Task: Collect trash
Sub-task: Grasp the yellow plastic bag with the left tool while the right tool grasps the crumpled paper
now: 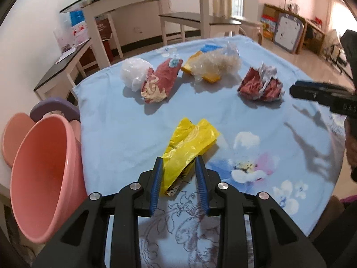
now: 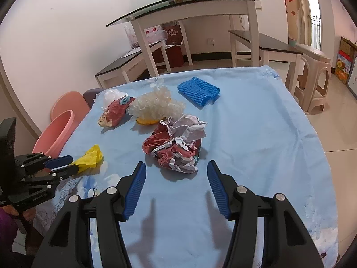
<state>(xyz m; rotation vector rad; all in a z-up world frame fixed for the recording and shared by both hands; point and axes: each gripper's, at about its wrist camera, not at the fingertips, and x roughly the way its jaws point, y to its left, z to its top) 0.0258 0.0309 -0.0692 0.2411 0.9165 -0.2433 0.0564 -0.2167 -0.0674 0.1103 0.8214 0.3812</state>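
Note:
My left gripper straddles the near end of a yellow plastic wrapper lying on the blue tablecloth; its jaws stand close on both sides of it, and it also shows in the right wrist view. My right gripper is open and empty, just short of a crumpled red-and-white paper ball, which also shows in the left wrist view. A pink basin stands at the table's left edge.
Further back lie a red paper wad with a white bag, a clear bubble wrap over an orange piece and a blue foam net. A glass-topped table, benches and a stool stand behind.

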